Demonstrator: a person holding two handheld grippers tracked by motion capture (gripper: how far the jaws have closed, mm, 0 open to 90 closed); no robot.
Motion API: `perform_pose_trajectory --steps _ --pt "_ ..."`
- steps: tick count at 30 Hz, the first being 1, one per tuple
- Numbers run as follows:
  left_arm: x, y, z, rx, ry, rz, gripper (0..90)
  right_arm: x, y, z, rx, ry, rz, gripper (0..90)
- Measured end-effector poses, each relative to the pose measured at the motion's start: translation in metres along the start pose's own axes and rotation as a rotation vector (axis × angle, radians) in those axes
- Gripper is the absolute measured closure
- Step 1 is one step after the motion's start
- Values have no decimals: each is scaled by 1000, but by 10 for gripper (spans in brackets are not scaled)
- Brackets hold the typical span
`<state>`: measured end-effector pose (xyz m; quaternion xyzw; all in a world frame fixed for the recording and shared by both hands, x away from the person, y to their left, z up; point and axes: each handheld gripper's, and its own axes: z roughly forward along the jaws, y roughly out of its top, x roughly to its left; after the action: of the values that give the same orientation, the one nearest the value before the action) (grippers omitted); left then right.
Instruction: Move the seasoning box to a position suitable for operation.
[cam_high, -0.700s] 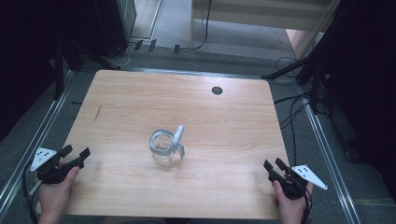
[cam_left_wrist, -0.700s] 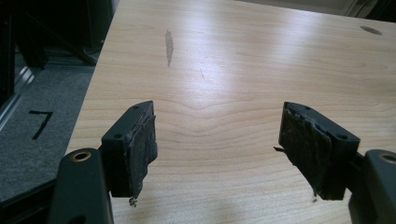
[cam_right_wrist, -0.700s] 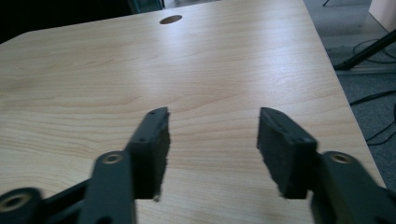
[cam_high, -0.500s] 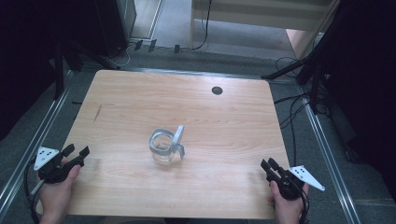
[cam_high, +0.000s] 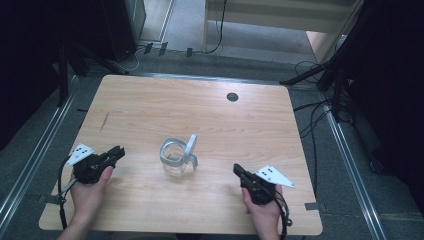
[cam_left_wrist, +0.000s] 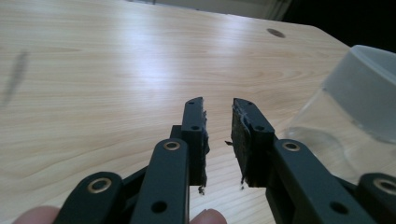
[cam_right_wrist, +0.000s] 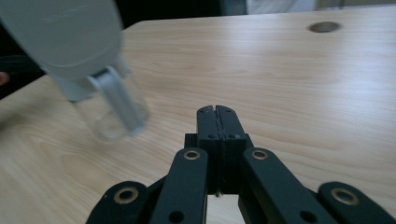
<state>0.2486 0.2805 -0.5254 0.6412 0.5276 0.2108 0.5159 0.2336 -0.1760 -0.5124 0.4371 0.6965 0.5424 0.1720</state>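
Nearest you, your right hand (cam_high: 264, 207) holds the right gripper (cam_high: 239, 172) over the front part of the wooden table (cam_high: 150, 105), to the right of the jar and a little nearer you than it; its jaws are pressed together with nothing between them, as the right gripper view confirms, where the two black jaws meet along a closed seam (cam_right_wrist: 218, 116). Your left hand (cam_high: 90, 192) holds the left gripper (cam_high: 118, 151) to the left of the jar, roughly level with it, pointing toward it; its jaws stand slightly spread, a narrow gap between the worn pads (cam_left_wrist: 242, 135), and they grip nothing. Neither gripper touches the jar. The clear glass jar (cam_high: 173, 159) stands upright near the middle of the table, between the two grippers. Its pale grey lid (cam_high: 190, 145) is swung open and stands up at the jar's right side, held by a hinge strap. In the left gripper view the jar (cam_left_wrist: 345, 121) sits just right of the jaws. Beyond the jar, near the far edge, a small dark round hole (cam_high: 232, 97) is set in the tabletop. Past the table lie cables (cam_high: 312, 107) on the floor.
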Motion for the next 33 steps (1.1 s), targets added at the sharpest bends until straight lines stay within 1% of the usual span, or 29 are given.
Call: perform_pose_trajectory --steps 2,3,4,6,7,9,10,12,15,16,17,20,21,22,24,26,27,29,31,33 --pt "-7 3 7 5 -24 -16 794 15 2 13 9 40 -2 900" --pt "-13 5 13 8 -38 -18 805 19 3 17 13 54 0 900" --pt "-18 6 17 15 -45 -8 814 27 3 23 17 77 -7 900" --pt "-27 9 25 22 -60 12 832 38 4 33 25 107 -16 900" --pt "-30 11 28 27 -68 17 840 43 4 37 29 121 -24 900" --pt "-35 13 34 33 -85 21 859 53 4 43 37 153 -22 900" --pt "-38 13 37 33 -93 14 866 57 4 47 43 166 -27 900" --pt "-43 13 42 41 -111 19 878 63 4 54 62 190 -40 900" --pt "-52 11 47 57 -138 49 883 68 1 65 103 213 -54 900" --pt "-54 10 47 62 -147 57 885 68 0 68 109 216 -56 900" --pt "-56 10 48 64 -155 61 884 68 -1 70 115 216 -46 900" --pt "-63 8 46 77 -172 79 879 63 -1 74 125 194 -45 900" --pt "-63 8 46 77 -172 79 881 59 -1 76 123 191 -40 900" --pt "-67 5 44 78 -173 96 882 56 0 77 124 181 -42 900" --pt "-70 4 44 86 -186 98 875 51 3 80 123 163 -37 900" --pt "-72 1 44 94 -192 106 873 44 7 84 117 151 -28 900" --pt "-73 0 45 95 -200 98 873 41 9 87 114 141 -35 900" --pt "-74 0 45 97 -227 96 877 35 15 93 112 123 -33 900" --pt "-77 0 45 93 -244 110 878 29 21 98 100 112 -36 900" --pt "-80 1 46 86 -260 121 875 23 28 106 101 99 -41 900"
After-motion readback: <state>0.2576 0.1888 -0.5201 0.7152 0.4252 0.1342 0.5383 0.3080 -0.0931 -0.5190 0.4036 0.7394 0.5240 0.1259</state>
